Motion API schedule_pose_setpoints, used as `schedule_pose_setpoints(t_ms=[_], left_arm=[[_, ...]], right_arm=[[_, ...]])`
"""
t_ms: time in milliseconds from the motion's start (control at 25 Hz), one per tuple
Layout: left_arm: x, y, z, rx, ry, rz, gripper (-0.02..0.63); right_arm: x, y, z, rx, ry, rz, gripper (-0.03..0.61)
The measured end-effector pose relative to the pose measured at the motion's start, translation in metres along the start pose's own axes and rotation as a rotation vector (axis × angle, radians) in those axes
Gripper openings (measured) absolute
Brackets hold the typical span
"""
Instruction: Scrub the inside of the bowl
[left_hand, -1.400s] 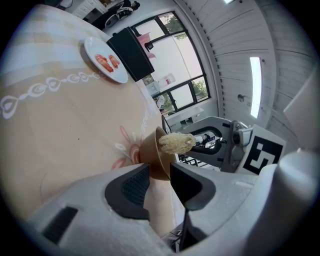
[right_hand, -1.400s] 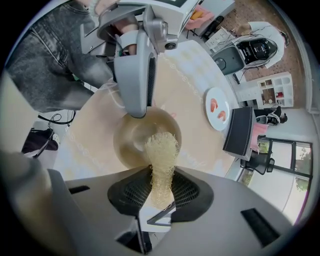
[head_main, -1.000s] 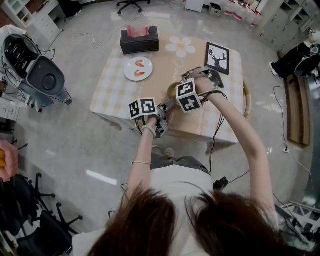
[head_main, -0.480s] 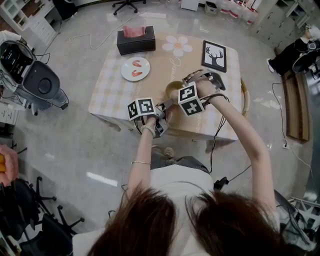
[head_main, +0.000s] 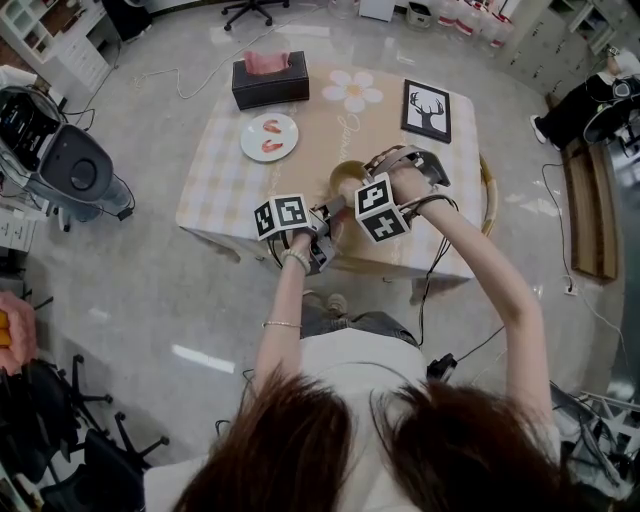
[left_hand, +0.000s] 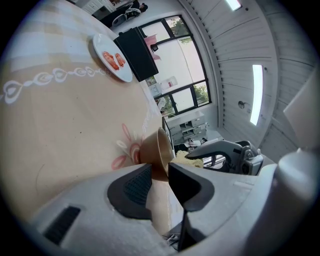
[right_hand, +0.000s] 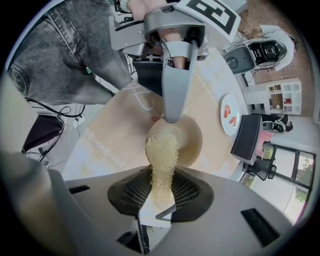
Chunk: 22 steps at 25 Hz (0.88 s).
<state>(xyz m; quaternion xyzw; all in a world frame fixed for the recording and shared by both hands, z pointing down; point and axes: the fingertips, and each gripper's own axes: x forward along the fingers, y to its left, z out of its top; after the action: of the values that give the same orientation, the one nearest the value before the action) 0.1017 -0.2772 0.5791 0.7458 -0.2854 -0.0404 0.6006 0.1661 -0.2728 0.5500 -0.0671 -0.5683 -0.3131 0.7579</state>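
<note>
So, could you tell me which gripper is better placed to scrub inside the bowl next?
Right. The right gripper is shut on the mesh scrubber, whose tip hangs in the bowl; the left gripper, its jaws having just been closing, clamps the bowl's rim.

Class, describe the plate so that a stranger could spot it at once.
Start at the checked tablecloth. On its far left part, just before the black box, lies the plate. It alone is white, round and flat, with orange-red pieces on it.

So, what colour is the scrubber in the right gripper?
Pale yellow, a loose fibrous scrubber; clearest in the right gripper view.
</note>
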Motion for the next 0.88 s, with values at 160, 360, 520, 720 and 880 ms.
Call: schedule_pose_setpoints(t_ms=[160,360,520,720,880], left_arm=[[-0.001,-0.001,0.000,-0.001,-0.004,-0.004,0.109],[-0.002,-0.003,0.001,-0.005,-0.010,-0.008,0.107],[-0.003,-0.004,0.001,-0.016,-0.018,-0.015,0.103],[-0.004,-0.005,0.002,-0.018,-0.024,-0.021,0.101],[-0.005,-0.006,0.002,-0.023,-0.029,-0.027,0.100]], right_arm=[[-0.002,0.003,0.005,-0.017,-0.002,0.002,0.095],[-0.004,0.002,0.010,-0.026,-0.007,0.002,0.095],[-0.004,-0.002,0.013,-0.029,-0.014,-0.003,0.095],[-0.002,-0.009,0.018,-0.031,-0.024,-0.007,0.095],[0.001,-0.014,0.021,-0.034,-0.031,-0.011,0.095]])
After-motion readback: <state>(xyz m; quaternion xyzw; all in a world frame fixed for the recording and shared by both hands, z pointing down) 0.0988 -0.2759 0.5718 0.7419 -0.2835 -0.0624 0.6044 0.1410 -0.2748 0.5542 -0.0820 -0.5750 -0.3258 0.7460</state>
